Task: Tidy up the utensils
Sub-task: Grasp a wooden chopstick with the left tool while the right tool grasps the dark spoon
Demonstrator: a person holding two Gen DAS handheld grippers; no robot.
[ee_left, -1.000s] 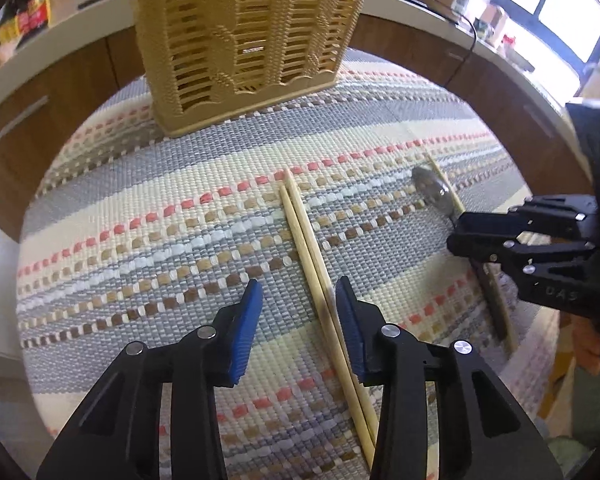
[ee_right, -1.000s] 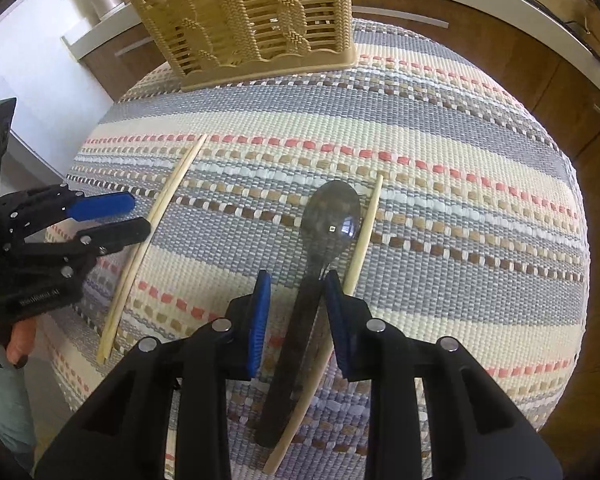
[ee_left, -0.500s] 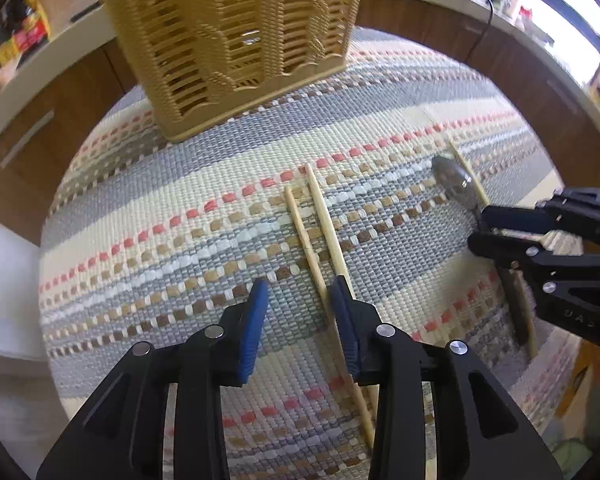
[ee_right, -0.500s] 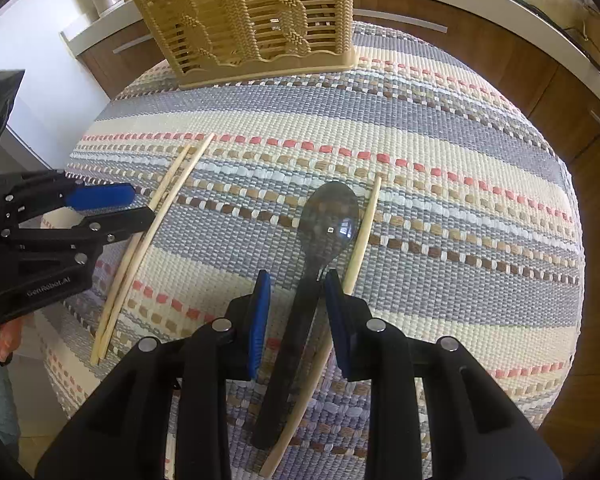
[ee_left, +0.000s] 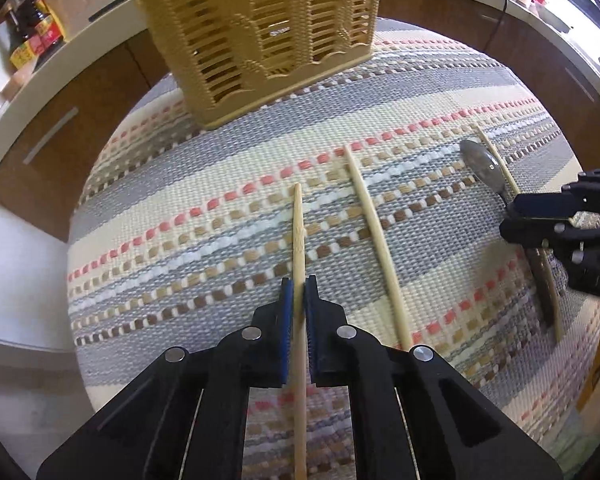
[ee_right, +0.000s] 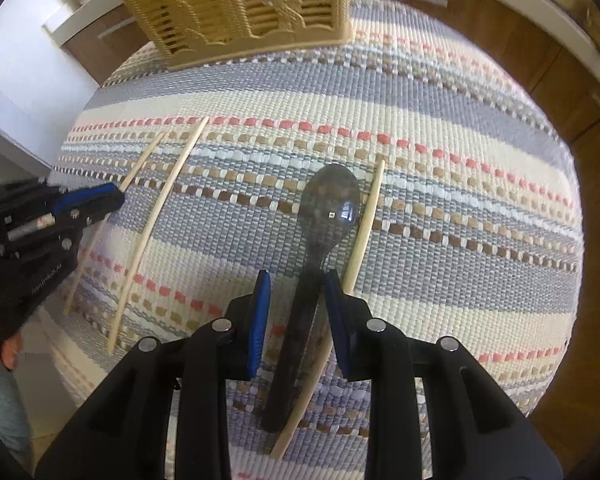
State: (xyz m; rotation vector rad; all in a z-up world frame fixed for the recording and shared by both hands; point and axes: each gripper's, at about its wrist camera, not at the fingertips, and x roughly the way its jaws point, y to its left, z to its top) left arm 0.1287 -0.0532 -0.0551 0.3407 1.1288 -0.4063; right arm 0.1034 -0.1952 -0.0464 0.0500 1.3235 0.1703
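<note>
On the striped woven mat (ee_left: 180, 216) my left gripper (ee_left: 299, 284) is closing, and its blue pads press on a bamboo chopstick (ee_left: 298, 232) that points toward the wicker utensil basket (ee_left: 260, 28). A second chopstick (ee_left: 374, 232) lies loose just right of it. In the right wrist view, my right gripper (ee_right: 296, 280) stands open astride the dark handle of a metal spoon (ee_right: 332, 204), with gaps at the pads. A third chopstick (ee_right: 366, 224) lies along the spoon's right side and runs under the right finger. The left gripper (ee_right: 114, 204) shows at the left edge there.
The basket (ee_right: 236, 8) stands at the mat's far edge, with something metal inside. Wooden cabinets and a pale counter ring the table; jars (ee_left: 36, 28) stand on the counter at the left. A person's hand (ee_right: 8, 352) shows at the lower left.
My left gripper has shut on the left chopstick of the pair, and the two chopsticks now lie apart. The right gripper stays around the spoon handle.
</note>
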